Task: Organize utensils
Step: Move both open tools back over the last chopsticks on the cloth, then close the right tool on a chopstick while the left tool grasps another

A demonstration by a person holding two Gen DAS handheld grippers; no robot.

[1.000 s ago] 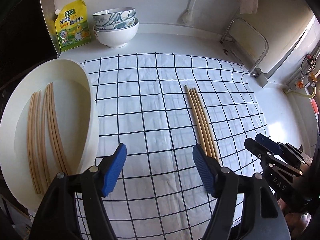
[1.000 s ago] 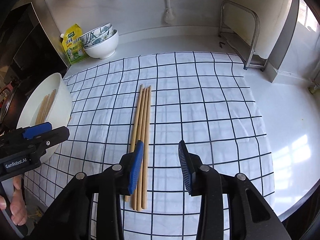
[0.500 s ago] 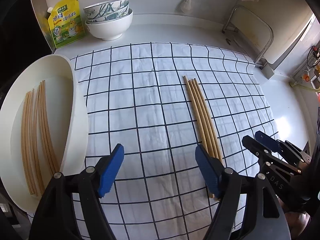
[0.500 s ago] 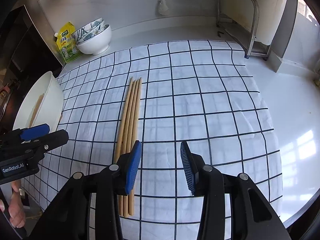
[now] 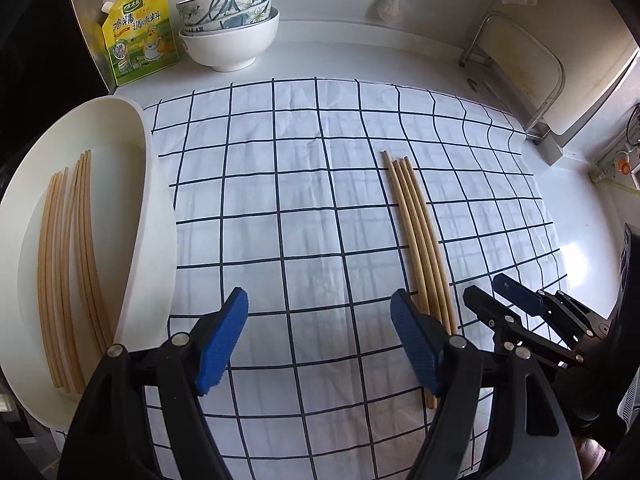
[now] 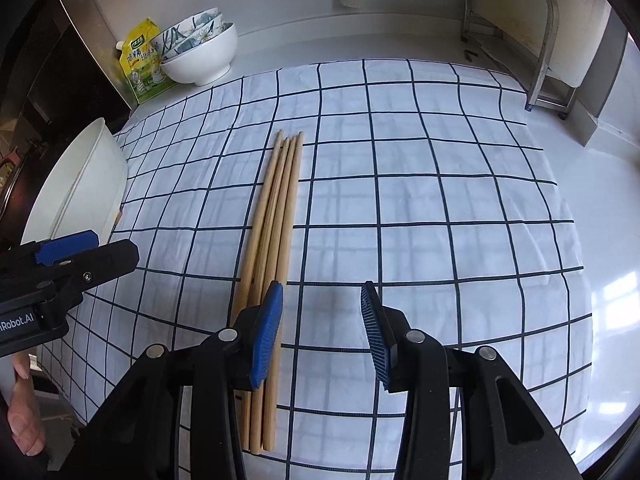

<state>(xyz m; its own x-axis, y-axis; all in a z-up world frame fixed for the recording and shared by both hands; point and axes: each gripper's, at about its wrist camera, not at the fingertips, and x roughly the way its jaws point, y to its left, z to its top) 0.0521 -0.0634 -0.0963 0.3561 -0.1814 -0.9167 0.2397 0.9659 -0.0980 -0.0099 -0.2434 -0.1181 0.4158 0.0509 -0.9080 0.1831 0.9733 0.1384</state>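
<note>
Several wooden chopsticks (image 5: 416, 224) lie side by side on a checked cloth (image 5: 304, 208); they also show in the right wrist view (image 6: 276, 208). A white oval tray (image 5: 152, 216) at the left holds several more chopsticks (image 5: 68, 256). My left gripper (image 5: 318, 328) is open and empty above the cloth, between the tray and the loose chopsticks. My right gripper (image 6: 322, 320) is open and empty, its left finger over the near ends of the loose chopsticks. Each gripper shows in the other's view, the right one (image 5: 516, 300) and the left one (image 6: 76, 256).
Stacked bowls (image 5: 228, 28) and a yellow seasoning pouch (image 5: 138, 32) stand at the back left. A metal rack (image 6: 536, 36) stands at the back right. The white counter (image 6: 600, 208) runs right of the cloth. The tray shows at the left in the right wrist view (image 6: 96, 184).
Both grippers have shifted a little over the cloth; the right one has come closer to the near ends of the loose chopsticks. Both stay open and empty.
</note>
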